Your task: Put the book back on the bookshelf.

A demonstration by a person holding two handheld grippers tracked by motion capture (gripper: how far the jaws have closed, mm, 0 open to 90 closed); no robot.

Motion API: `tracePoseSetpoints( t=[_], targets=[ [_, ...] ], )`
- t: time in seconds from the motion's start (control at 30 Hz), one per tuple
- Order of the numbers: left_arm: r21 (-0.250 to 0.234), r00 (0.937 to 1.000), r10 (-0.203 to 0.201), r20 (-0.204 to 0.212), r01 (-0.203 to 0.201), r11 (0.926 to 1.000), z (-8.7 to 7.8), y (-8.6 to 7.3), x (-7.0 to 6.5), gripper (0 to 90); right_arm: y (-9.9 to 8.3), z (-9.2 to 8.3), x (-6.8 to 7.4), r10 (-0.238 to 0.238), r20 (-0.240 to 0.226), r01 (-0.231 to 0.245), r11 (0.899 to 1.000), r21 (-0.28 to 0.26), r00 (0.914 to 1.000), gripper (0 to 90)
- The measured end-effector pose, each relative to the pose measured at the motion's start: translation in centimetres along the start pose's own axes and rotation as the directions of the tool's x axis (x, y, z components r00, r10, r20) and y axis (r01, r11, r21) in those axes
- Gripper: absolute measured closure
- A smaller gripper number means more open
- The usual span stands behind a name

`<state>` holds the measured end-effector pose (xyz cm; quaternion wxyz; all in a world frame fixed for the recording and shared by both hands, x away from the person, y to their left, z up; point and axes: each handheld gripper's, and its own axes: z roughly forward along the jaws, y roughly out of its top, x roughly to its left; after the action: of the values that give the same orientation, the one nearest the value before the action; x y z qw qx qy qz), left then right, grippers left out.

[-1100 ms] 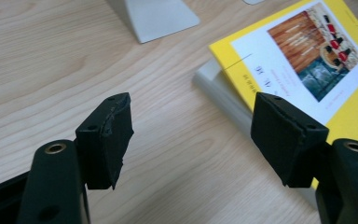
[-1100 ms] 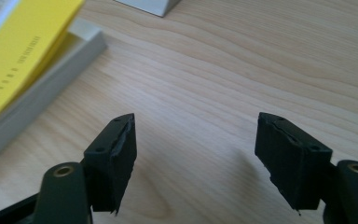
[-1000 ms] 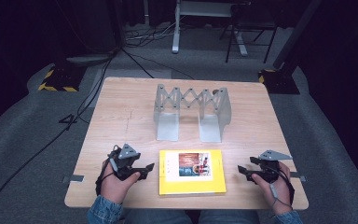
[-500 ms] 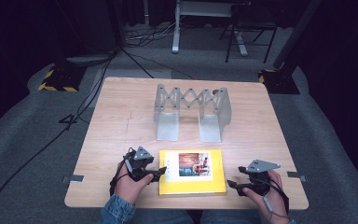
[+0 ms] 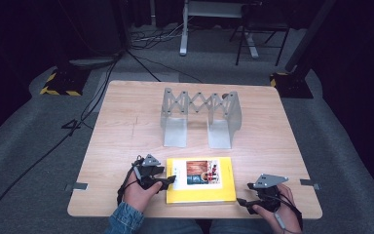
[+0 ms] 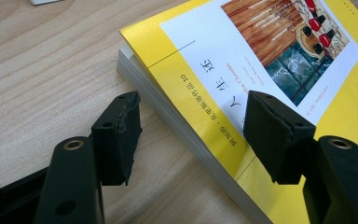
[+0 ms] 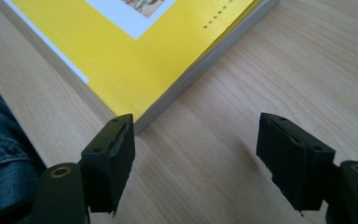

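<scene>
Across the book's (image 5: 200, 179) left edge the left gripper (image 5: 168, 179) straddled, jaws spread, nearer than the right gripper (image 5: 242, 201), also spread.

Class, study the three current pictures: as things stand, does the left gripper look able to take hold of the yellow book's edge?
Probably yes. The left gripper is open, with one jaw over the yellow book and the other over the bare table beside its edge. Nothing lies between them.

Grey carpet floor (image 5: 39, 146) — dark room, cables (image 5: 141, 46), metal stands (image 5: 214, 19).
</scene>
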<state>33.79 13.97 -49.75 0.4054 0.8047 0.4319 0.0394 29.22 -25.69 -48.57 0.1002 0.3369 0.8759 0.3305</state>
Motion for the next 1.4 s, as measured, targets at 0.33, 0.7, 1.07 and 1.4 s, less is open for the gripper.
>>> tracePoseSetpoints(
  t=[0.33, 0.7, 1.07, 1.4],
  targets=[
    [-0.012, 0.9997, -0.006, -0.022, 0.006, 0.9999, 0.4, 0.0, 0.0, 30.6, -0.1, 0.6, 0.7, -0.031, -0.027, 0.031, 0.999, 0.010, 0.9992, 27.6],
    [-0.018, 0.9997, 0.026, -0.003, -0.026, 0.9995, 0.9, 0.3, -0.6, 33.6, 0.1, 1.4, 1.5, -0.078, -0.003, 0.078, 0.997, -0.021, 0.9970, 27.3],
    [-0.034, 0.9966, 0.082, -0.013, -0.082, 0.9961, 0.3, 0.6, -1.3, 38.3, 0.6, 2.2, 2.1, -0.110, -0.028, 0.108, 0.992, -0.067, 0.9936, 29.8],
    [-0.097, 0.9937, 0.011, 0.111, 0.000, 0.9953, -0.2, 0.5, -1.2, 57.2, 0.9, 2.5, 2.3, -0.110, -0.030, 0.108, 0.992, -0.059, 0.9935, 28.6]
  ],
)
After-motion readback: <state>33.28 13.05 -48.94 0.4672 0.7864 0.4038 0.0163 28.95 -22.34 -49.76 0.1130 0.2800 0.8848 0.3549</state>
